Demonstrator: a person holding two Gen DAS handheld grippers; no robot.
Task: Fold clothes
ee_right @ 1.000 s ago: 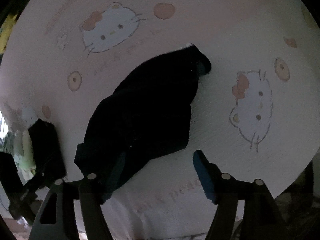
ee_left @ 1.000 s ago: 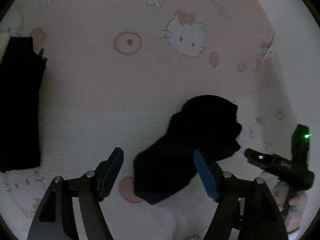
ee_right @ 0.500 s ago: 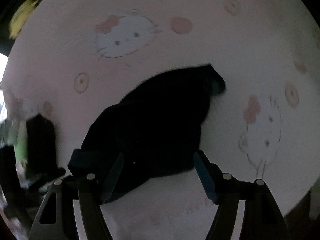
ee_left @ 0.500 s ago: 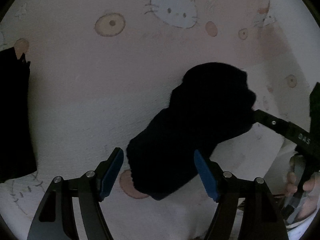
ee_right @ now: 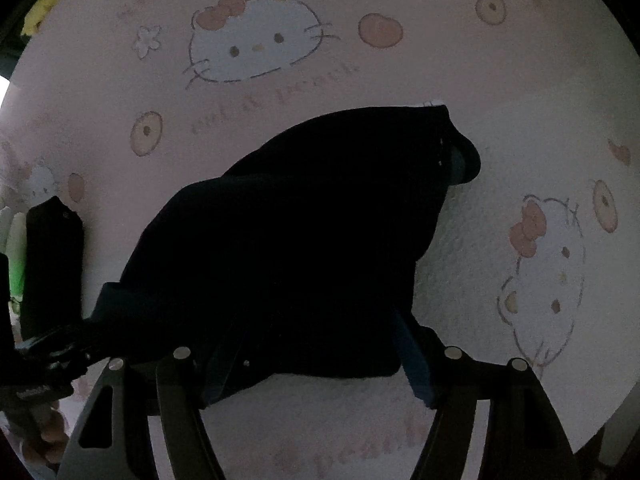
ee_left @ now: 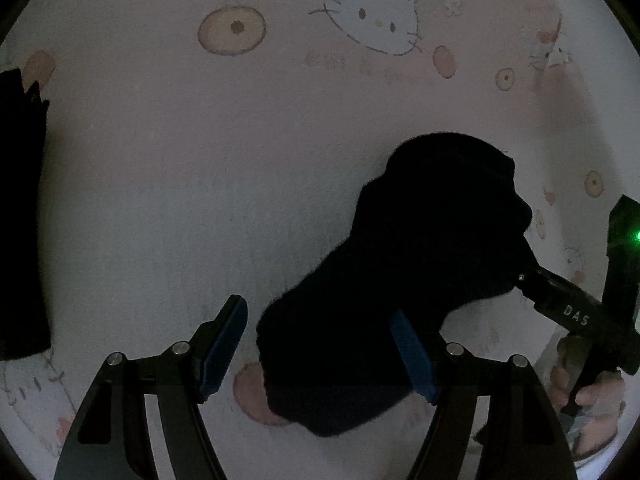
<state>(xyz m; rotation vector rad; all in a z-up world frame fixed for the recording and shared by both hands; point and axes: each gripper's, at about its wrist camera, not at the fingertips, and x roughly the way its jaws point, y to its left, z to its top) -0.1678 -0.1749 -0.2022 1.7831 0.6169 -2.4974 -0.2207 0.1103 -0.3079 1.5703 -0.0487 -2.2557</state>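
Note:
A crumpled black garment lies on a pink cartoon-cat bedsheet. My left gripper hangs open just over its near end, and the cloth's lower corner sits between the blue pads. In the right wrist view the same garment fills the middle. My right gripper straddles its near edge with the jaws closing on the cloth; the pads still stand wide and the left one is hidden by fabric. The right gripper's body reaches into the garment's right end.
A second dark, folded piece lies at the sheet's left edge. A hand holds the right gripper's handle. The left gripper's body stands at the left of the right wrist view. The sheet's edge curves off at lower right.
Both grippers have sunk closer to the black garment. The right gripper rolled and came forward until the cloth's near edge lies between its fingers. In the left view its tip now reaches the garment.

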